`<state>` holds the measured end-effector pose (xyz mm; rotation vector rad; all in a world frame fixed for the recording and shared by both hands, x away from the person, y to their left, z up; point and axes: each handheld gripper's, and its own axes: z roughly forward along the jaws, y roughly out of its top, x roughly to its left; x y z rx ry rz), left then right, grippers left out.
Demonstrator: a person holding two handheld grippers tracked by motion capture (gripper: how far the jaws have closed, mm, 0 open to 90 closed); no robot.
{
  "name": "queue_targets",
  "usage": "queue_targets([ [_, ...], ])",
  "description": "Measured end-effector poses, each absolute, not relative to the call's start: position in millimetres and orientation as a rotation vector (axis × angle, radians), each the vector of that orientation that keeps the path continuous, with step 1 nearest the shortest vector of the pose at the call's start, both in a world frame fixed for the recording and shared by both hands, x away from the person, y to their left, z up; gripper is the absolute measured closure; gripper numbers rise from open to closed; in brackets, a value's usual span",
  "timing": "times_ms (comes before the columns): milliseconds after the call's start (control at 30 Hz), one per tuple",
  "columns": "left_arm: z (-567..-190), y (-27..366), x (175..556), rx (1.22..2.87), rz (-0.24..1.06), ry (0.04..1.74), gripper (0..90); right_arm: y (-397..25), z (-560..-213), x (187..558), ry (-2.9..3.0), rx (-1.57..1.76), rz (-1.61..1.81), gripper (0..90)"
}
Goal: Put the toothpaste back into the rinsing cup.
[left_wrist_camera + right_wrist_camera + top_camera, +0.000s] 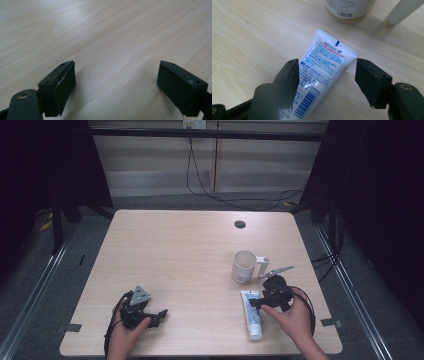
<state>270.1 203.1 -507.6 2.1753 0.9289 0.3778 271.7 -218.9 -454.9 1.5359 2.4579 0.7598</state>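
Right tongs (327, 82) spread astride the white plastic printed tube (322, 72), its length running up-frame; left tongs (116, 87) spread, idle.

Both grippers were black. The left gripper (150, 316) carried a grey three-cornered plate (141, 295) on top, and a thin black cable (111, 320) trailed beside that plate. Its fingers (63, 83) were blocky, with flat dark pads and small screw holes, and a brass-coloured rivet (24, 94) sat below them. The right gripper (256, 301) had a looping black cable (306, 301). The person's forearms showed no sleeves.
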Motion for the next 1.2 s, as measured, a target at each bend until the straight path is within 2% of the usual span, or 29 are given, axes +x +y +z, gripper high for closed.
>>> queue_targets([
  [967,-508,203,270,2.173,0.378,0.929,15.1,-206,-464,277,2.463,1.661,0.708,36.1],
  [1200,-508,203,270,2.175,0.378,0.929,15.1,-199,-470,279,2.421,1.714,0.643,31.2],
])
